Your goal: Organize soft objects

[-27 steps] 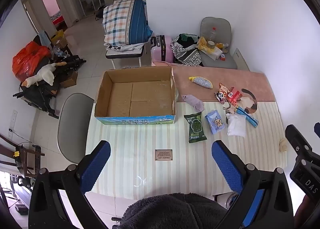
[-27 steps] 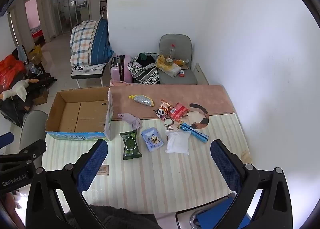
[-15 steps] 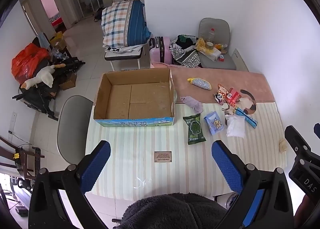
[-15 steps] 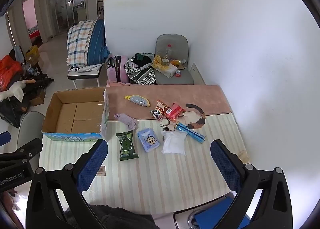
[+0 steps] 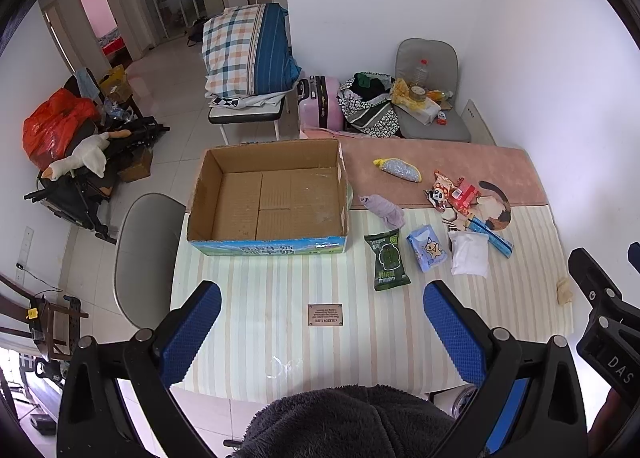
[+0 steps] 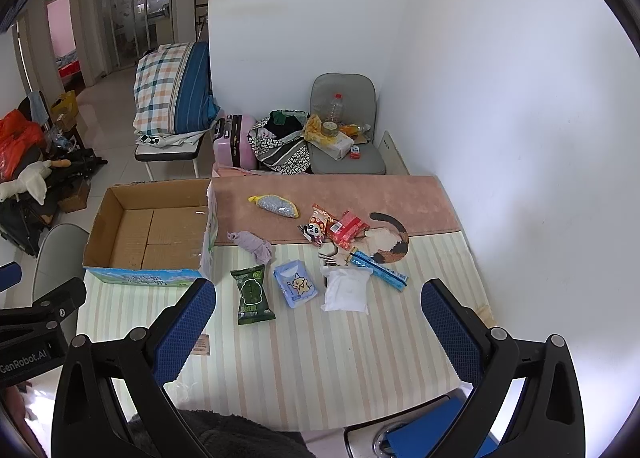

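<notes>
Left wrist view shows a striped table [image 5: 280, 322] in a white-walled, tile-floored room, an open cardboard box [image 5: 268, 198] at its left. Just right lies a green packet [image 5: 387, 260], long axis running toward the far wall. Both the left gripper [image 5: 322, 328] and right gripper [image 6: 318, 322] gape wide, holding nothing.

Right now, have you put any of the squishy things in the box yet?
Not yet. The cardboard box is empty. Both the left gripper and right gripper are open, holding nothing. Still left on the table: the purple cloth, green pack, blue pack, white pouch and others.
</notes>
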